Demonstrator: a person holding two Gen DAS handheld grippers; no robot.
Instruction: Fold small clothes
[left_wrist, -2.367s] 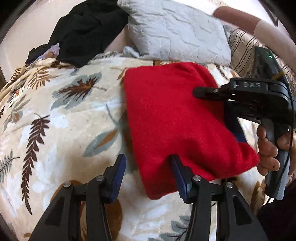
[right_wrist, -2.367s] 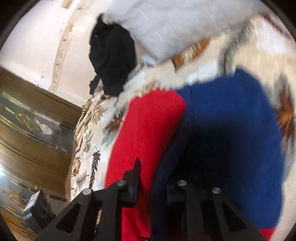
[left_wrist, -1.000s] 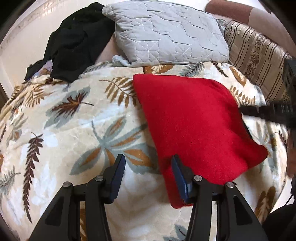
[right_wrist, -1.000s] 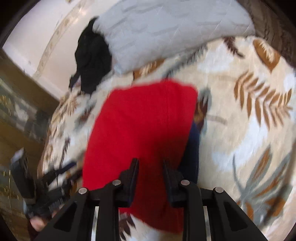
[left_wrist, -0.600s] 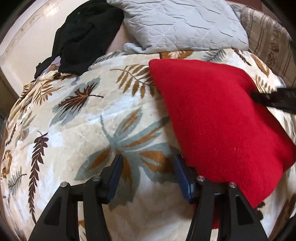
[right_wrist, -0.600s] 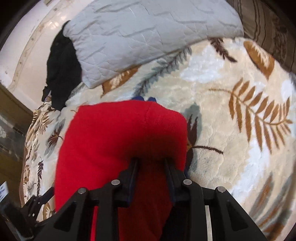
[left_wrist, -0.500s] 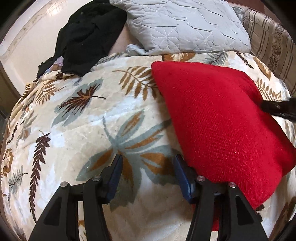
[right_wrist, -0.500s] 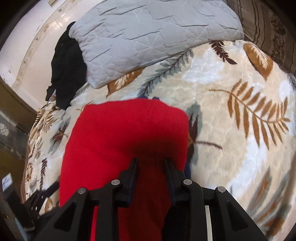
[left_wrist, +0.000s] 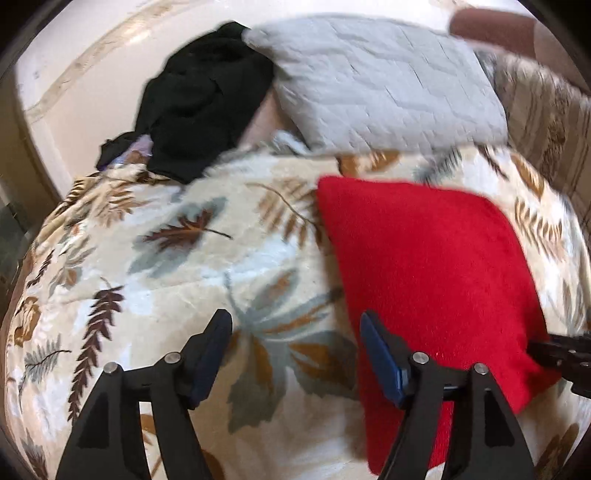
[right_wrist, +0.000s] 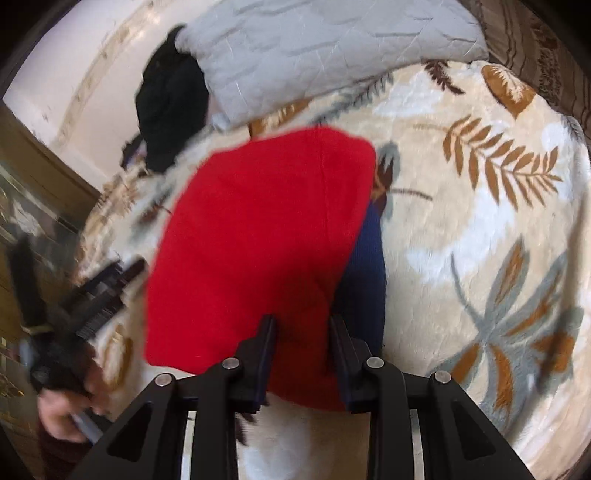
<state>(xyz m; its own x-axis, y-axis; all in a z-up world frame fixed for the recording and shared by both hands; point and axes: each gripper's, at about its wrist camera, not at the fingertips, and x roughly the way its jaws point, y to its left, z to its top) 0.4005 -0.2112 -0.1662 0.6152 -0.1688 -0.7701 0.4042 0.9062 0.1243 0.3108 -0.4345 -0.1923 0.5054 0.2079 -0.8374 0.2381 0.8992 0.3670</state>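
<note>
Lying flat on the leaf-print blanket (left_wrist: 177, 280): one red garment (left_wrist: 424, 266), folded to a rough rectangle, dark blue layer showing only along its right edge in the right wrist view (right_wrist: 364, 273).

Position: right of middle on the blanket; grey pillow (left_wrist: 376, 92) just beyond its far edge; black clothing heap (left_wrist: 199, 99) far left, well apart.

Left gripper (left_wrist: 295, 350): jaws opening, only blanket between them; right finger beside or over the garment's near-left edge, no pinch seen. Released.

Right gripper (right_wrist: 303, 350): jaws narrow but parted, straddling the near edge of the garment; red cloth appears between the pads. Pressing or merely resting over it: cannot tell. Tip also visible at the right edge of the left wrist view (left_wrist: 561, 354), at the garment's right corner.

Hand (right_wrist: 62, 413) on the left gripper's handle, blurred, near left in the right wrist view.

Progress, judged: main fold appears made, red over blue, edges roughly aligned, slight blue overhang on the right.

Remaining, judged: letting go with the right gripper, perhaps a small squaring of the overhang or one further fold; black heap unfolded, if counted among the small clothes.
</note>
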